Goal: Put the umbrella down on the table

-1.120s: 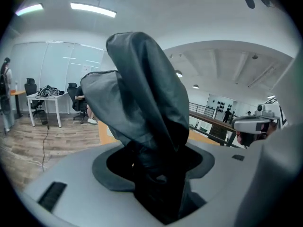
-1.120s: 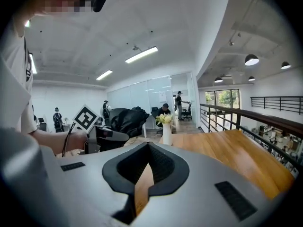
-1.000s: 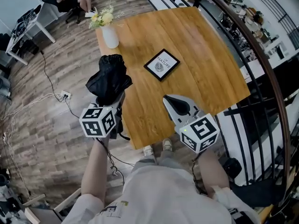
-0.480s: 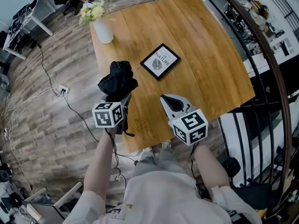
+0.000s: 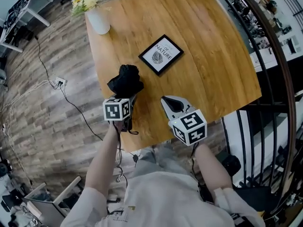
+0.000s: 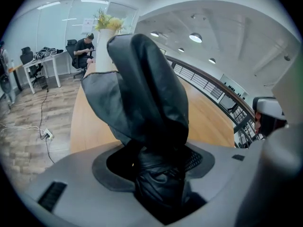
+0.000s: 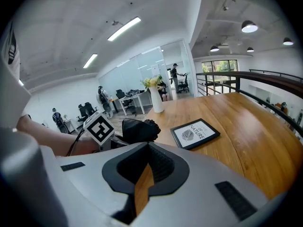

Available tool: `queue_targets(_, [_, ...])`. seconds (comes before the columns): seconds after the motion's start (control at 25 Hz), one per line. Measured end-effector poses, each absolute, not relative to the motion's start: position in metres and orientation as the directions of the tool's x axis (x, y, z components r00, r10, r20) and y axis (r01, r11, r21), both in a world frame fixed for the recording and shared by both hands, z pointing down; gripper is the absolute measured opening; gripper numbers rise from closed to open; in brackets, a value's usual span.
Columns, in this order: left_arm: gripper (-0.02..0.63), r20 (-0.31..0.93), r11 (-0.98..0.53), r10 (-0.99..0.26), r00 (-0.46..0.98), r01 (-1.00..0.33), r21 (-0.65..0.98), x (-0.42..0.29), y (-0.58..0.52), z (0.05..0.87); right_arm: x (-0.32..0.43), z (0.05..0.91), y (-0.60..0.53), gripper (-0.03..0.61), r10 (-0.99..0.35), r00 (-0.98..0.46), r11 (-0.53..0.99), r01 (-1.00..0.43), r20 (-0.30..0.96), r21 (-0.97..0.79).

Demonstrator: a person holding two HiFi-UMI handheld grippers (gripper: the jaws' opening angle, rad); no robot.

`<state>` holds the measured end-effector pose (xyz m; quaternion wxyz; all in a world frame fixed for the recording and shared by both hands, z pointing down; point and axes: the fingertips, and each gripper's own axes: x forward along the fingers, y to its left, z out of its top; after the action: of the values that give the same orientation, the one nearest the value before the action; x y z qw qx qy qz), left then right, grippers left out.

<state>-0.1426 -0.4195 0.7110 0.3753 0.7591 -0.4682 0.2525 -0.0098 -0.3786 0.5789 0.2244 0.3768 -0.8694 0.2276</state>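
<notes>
A black folded umbrella (image 5: 126,80) stands up out of my left gripper (image 5: 125,97), which is shut on its lower end. It hangs over the wooden table (image 5: 213,70) near the left edge; whether it touches the top I cannot tell. In the left gripper view the umbrella (image 6: 147,103) fills the middle, clamped between the jaws of the left gripper (image 6: 158,174). My right gripper (image 5: 167,100) hovers over the table's near edge, to the right of the umbrella, shut with nothing in it. The right gripper view shows the umbrella (image 7: 139,130) beyond my right gripper (image 7: 146,171).
A black-framed picture (image 5: 161,55) lies flat on the table beyond the umbrella. At the far left corner stands a white vase (image 5: 98,21) with flowers. A dark railing (image 5: 279,79) runs along the right side. Cables (image 5: 71,103) trail over the wooden floor on the left.
My left gripper has carried the umbrella rightwards, from the table's left edge to over its top and nearer the picture. The right gripper has barely moved.
</notes>
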Motion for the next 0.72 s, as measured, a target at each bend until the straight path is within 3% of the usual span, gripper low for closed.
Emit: queue_targets(0.72, [0.279,0.818,-0.171,-0.447,0.361,-0.933,0.318,-0.135,-0.407,0.764,-0.006,0.579,-0.387,0.028,-0.516,-0.627,0.668,-0.721,0.583,-0.185])
